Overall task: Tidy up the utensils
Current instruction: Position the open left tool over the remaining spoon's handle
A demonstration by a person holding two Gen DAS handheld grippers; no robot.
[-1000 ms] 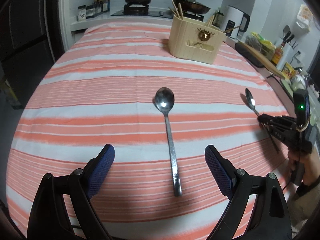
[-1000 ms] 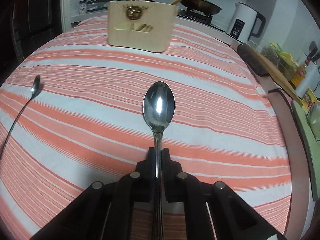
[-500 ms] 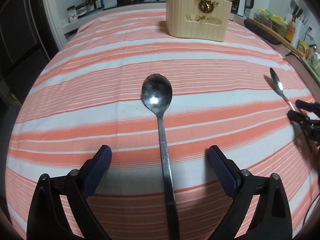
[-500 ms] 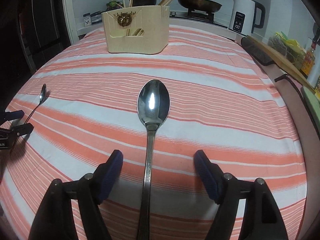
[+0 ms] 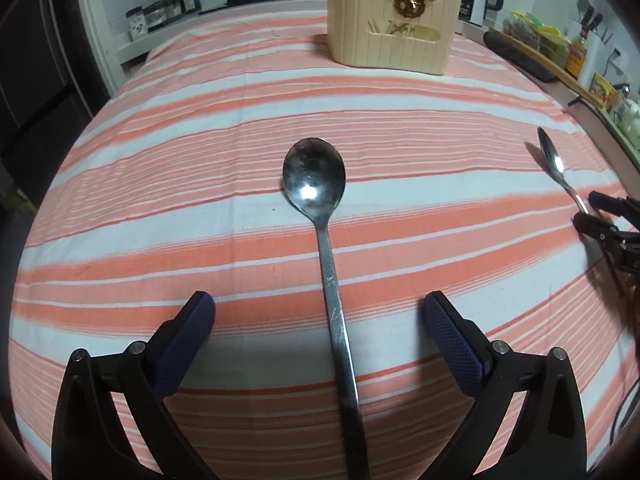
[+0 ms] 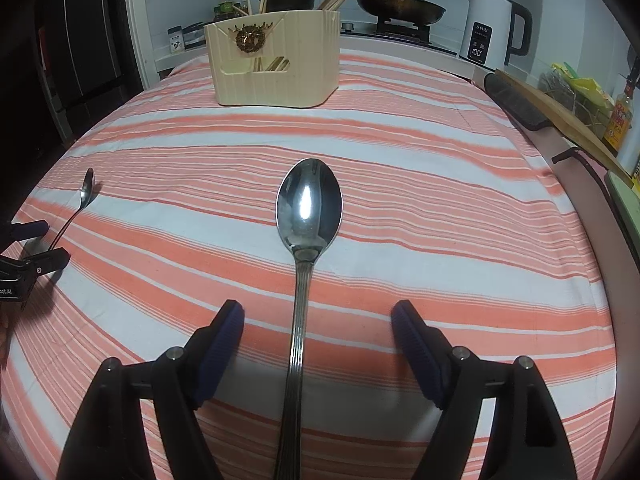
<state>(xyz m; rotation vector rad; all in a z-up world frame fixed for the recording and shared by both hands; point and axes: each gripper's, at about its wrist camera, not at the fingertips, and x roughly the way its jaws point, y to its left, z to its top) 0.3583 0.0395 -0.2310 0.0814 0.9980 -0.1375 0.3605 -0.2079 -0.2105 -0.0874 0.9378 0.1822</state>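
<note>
Lying flat on the striped desk [image 6: 440, 152] again, the ribbed spoon [image 6: 308, 208] is out from my right fingers [image 6: 224, 344], which pinched it a second ago and now spread wide, like my left fingers [image 5: 188, 332] around the plain spoon [image 5: 316, 180], so neither has reached the holder [image 6: 276, 64].

Striped tablecloth [image 5: 160, 168] carries two spoons [image 5: 316, 184] [image 6: 308, 204] and a utensil holder [image 6: 276, 64].

The white kettle [image 6: 486, 26] display reads, seemingly, "100".
</note>
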